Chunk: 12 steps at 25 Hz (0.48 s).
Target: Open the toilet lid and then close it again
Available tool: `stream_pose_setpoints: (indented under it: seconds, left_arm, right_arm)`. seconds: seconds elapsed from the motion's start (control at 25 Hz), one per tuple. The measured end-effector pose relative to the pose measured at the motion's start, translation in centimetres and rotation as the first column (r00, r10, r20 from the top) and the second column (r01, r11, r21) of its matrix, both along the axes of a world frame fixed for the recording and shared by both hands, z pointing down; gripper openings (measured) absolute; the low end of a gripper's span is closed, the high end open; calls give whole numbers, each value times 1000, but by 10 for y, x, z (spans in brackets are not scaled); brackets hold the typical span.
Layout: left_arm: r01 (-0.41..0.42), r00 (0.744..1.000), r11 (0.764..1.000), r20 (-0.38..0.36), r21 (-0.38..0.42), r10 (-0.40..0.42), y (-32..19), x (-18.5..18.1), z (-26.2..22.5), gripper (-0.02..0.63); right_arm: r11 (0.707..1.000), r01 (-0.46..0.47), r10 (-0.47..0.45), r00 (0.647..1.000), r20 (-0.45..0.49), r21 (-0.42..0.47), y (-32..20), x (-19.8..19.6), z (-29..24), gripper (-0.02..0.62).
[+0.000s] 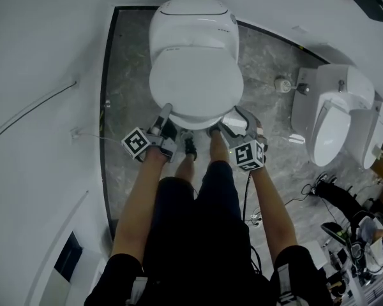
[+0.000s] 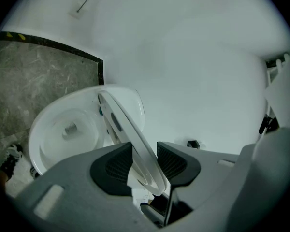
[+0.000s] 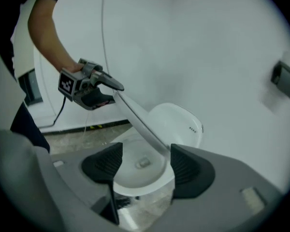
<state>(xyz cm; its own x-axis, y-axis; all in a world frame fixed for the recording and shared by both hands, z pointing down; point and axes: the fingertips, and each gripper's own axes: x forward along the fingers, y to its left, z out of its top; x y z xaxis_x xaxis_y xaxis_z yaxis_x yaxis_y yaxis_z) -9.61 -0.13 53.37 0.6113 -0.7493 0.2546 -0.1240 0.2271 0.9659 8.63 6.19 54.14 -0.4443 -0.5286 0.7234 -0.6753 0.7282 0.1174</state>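
- Overhead, in the head view, a white toilet point(image 1: 193, 24) is seen on a grey stone floor point(image 1: 131, 81) against a white wall, with the toilet lid point(image 1: 195, 85) over the bowl. The left claw point(image 1: 165, 116) is set at the left of the lid's front rim and the right claw point(image 1: 233, 121) at the right of it. A marker cube point(image 1: 136, 143) is carried on each. The person's legs are seen below, with the feet just in front of the toilet. Further toilets point(image 1: 332, 123) are stood well apart at the right.
- In the left gripper view, the left claw point(image 2: 144, 161) is clenched on the toilet lid point(image 2: 128, 129). The lid's rim runs between the two ribbed pads point(image 2: 111, 166) and fills the gap between them. The lid is tilted up off the bowl point(image 2: 63, 129), whose open inside is shown at the left beneath it.
- In the right gripper view, the right claw point(image 3: 145, 166) is released, its jaws held wide apart. The lid's edge point(image 3: 135, 112) slants down between them, just beside the pad at the right of the view and clear of the other. Whether it touches that pad cannot be told. The bowl is seen through the gap. At the lid's far end the left claw point(image 3: 113, 92) is seen gripping the rim, with a bare forearm point(image 3: 48, 33) behind it.
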Motion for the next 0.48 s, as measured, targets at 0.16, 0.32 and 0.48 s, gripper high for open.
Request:
stream_pose_setpoints:
  seconds: [0.16,0.32,0.48]
  left_arm:
    - [2,1000,1000,-28,7,-2,7,0,7,167]
    - [12,998,999,-66,33,-10,16,-3,13,160]
    - [13,997,997,-73,74,-8,22,-4,19,160]
  right_arm:
    - [836,-224,506,667,547,-501,21,3,0,304]
    - [624,-124,781,136,609,-772,20,6,6,304]
    - [585,-93,806,-37,590,-806,10,21,20,299]
